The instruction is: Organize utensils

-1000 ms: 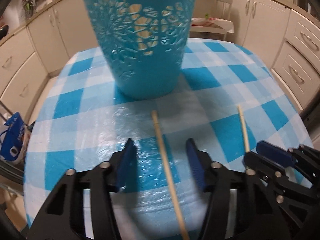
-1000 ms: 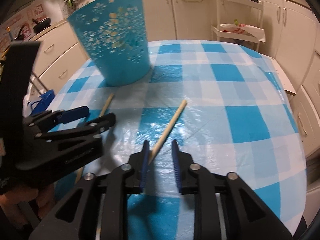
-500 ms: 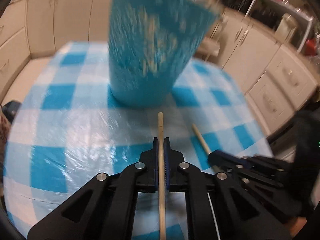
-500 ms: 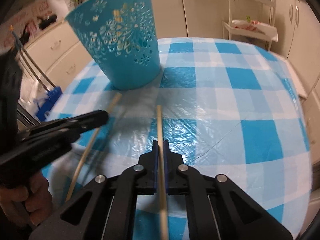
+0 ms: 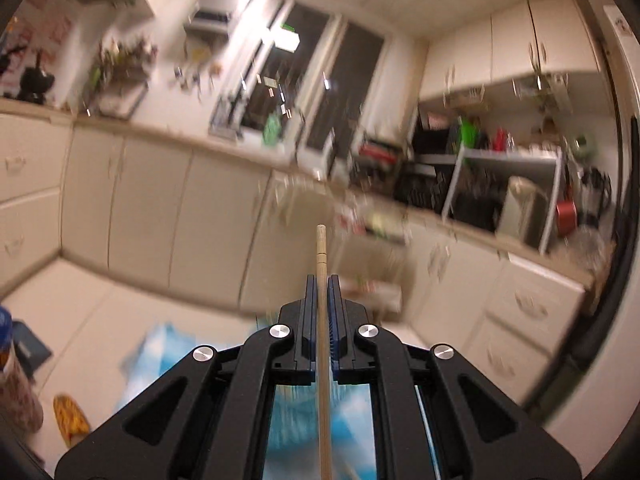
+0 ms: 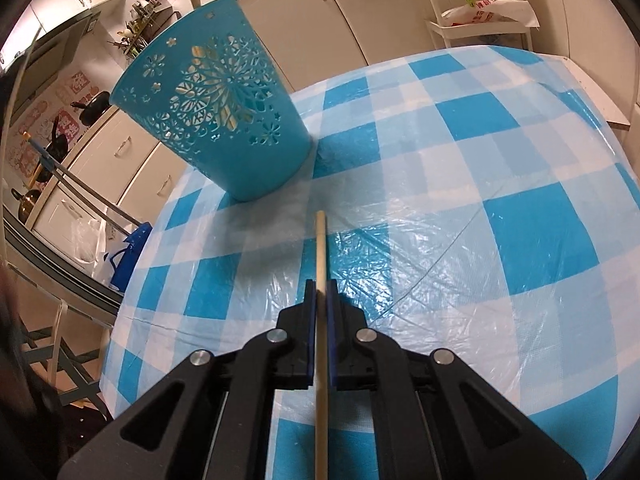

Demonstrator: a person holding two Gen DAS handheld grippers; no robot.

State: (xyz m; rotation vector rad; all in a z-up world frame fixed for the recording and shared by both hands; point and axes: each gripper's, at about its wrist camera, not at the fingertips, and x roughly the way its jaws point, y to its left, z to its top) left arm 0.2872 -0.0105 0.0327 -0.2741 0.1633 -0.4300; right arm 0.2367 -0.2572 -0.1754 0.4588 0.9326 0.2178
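Observation:
My left gripper (image 5: 321, 280) is shut on a wooden chopstick (image 5: 321, 248) and points almost level across the kitchen, well above the table; a blurred strip of blue checked cloth shows under it. My right gripper (image 6: 320, 286) is shut on a second wooden chopstick (image 6: 320, 240), held over the blue checked tablecloth (image 6: 460, 208). The chopstick tip points toward the foot of a teal cut-out plastic bin (image 6: 224, 120), which stands upright on the table ahead and to the left. The bin is out of the left wrist view.
Cream cabinets (image 5: 168, 208) and a cluttered worktop (image 5: 480, 168) line the room. A white trolley (image 6: 484, 20) stands behind the table. Bags and a folding frame (image 6: 120, 248) sit beside the table's left edge. A slipper (image 5: 72, 420) lies on the floor.
Both grippers closed on their chopsticks. The left one then lifted its chopstick high and tipped up to near level, so the bin and table left its view. The right gripper stayed low over the table.

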